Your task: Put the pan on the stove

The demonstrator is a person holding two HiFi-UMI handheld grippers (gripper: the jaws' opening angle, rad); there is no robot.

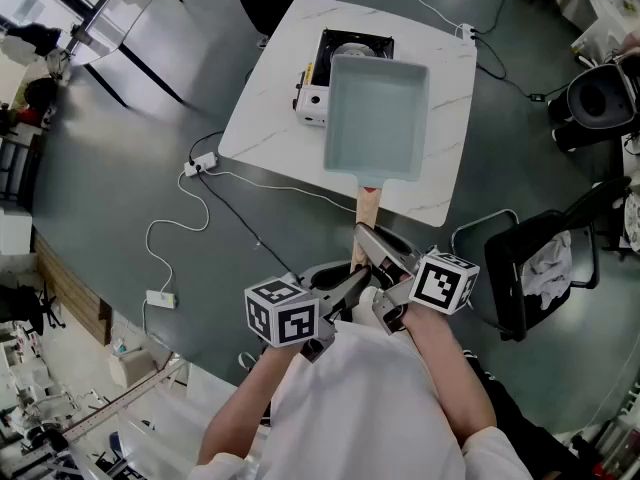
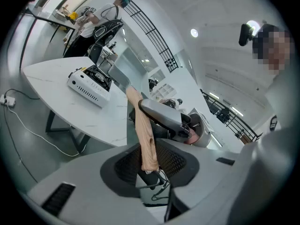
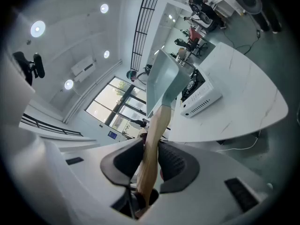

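With left gripper (image 1: 350, 280) and right gripper (image 1: 375, 253) jaws both clamped on the handle (image 1: 367, 208) and the pan (image 1: 375, 118) in the air partly over the stove (image 1: 345, 53), keep it level, centre it, lower gently.

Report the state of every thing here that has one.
pan: empty, held up above the stove, not set down.
stove: on the table, nothing resting on it.
left gripper: shut on the pan's wooden handle.
right gripper: shut on the wooden handle.
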